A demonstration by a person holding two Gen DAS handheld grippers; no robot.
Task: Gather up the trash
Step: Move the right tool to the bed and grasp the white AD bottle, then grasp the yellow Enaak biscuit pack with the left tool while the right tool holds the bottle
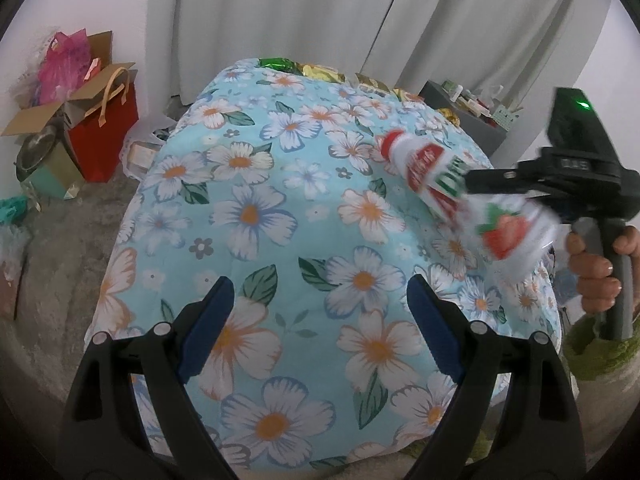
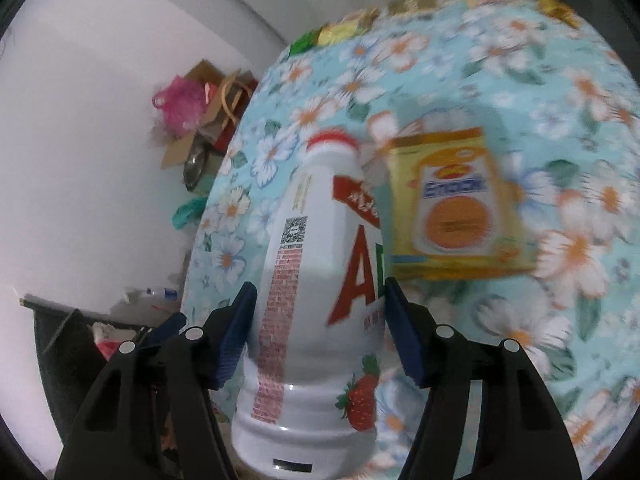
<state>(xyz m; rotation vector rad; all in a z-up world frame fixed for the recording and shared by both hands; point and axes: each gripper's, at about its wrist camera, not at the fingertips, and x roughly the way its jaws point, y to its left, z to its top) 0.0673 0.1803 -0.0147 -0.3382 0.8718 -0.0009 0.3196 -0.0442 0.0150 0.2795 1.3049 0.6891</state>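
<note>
the right hand-held gripper (image 2: 320,340) pinches the strawberry bottle (image 2: 316,300), lifted for binning, next carry it over the black bin (image 2: 60,340); left hand-held gripper (image 1: 320,328) spread, empty.

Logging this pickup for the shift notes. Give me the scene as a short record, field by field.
surface: table under a blue floral cloth
held item: white strawberry drink bottle, red cap
right gripper: shut on the bottle's sides
left gripper: open, nothing between the pads
still on the cloth: yellow box, beside the bottle
table's far edge: shiny wrappers
background: red bag and cardboard boxes on the floor
</note>
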